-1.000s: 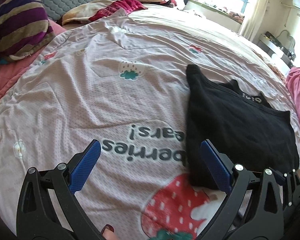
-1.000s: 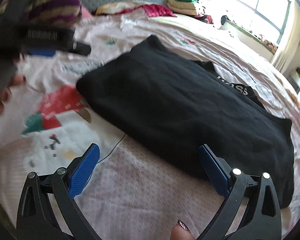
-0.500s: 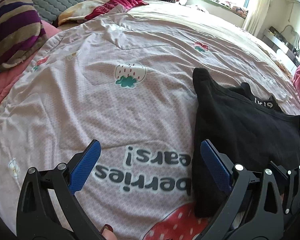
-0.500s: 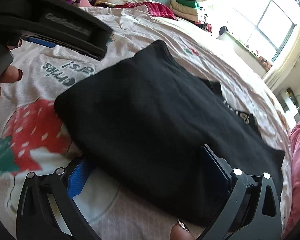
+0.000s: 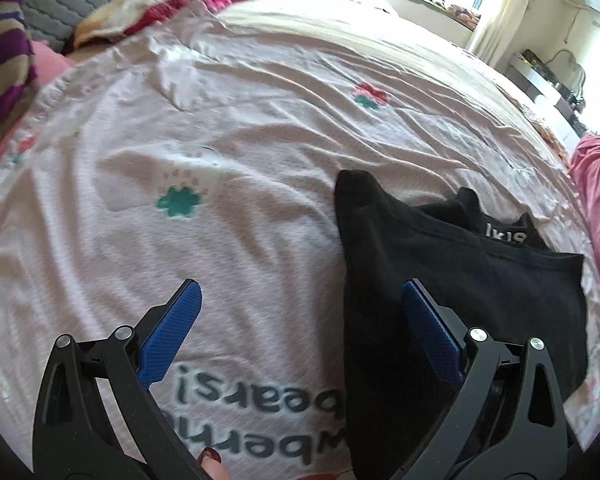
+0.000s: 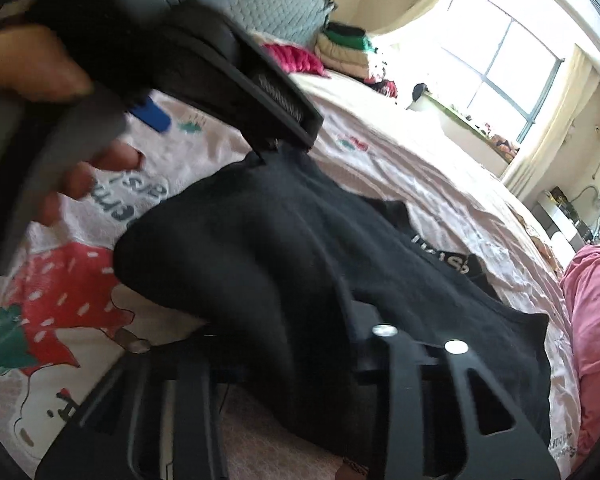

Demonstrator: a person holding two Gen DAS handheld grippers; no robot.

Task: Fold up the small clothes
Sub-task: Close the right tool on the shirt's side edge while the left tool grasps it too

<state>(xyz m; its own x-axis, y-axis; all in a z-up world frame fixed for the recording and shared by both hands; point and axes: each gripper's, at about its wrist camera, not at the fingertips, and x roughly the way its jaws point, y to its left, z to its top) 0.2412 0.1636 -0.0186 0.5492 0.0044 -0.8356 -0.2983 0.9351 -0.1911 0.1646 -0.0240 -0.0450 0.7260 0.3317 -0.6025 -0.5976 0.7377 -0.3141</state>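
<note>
**Q:** While both cameras look down the bed, where does the garment lie and which way does it run?

**A:** The black garment [image 5: 452, 280] lies on a pale pink quilt [image 5: 260, 128] printed with strawberries and upside-down lettering. From the left wrist view it sits right of centre. Its long axis runs from the near edge of the picture away toward the far side of the bed, ending in a narrow rounded tip that points away from the camera. A band with white letters peeks out at its far right side.

**Q:** What is the left gripper doing?

**A:** The left gripper [image 5: 300, 320] hangs over the quilt with its blue pads [image 5: 172, 332] spread wide and nothing between them. The right pad overlaps the garment's left edge in the picture; whether it touches the cloth I cannot tell. A fingertip with dark red polish shows at the bottom edge.

**Q:** And the right one?

**A:** The right gripper [image 6: 284, 344] has just been closing, and its jaws now pinch the near edge of the black garment [image 6: 284, 240], which bunches up in a hump between them. The fingertips themselves are buried in the cloth.

**Q:** Anything else nearby?

**A:** A striped pillow [image 5: 2, 80] lies at far left, folded clothes [image 6: 344, 46] are stacked near the window [image 6: 504, 80], and a pink cloth [image 6: 596, 320] lies at the right.
</note>
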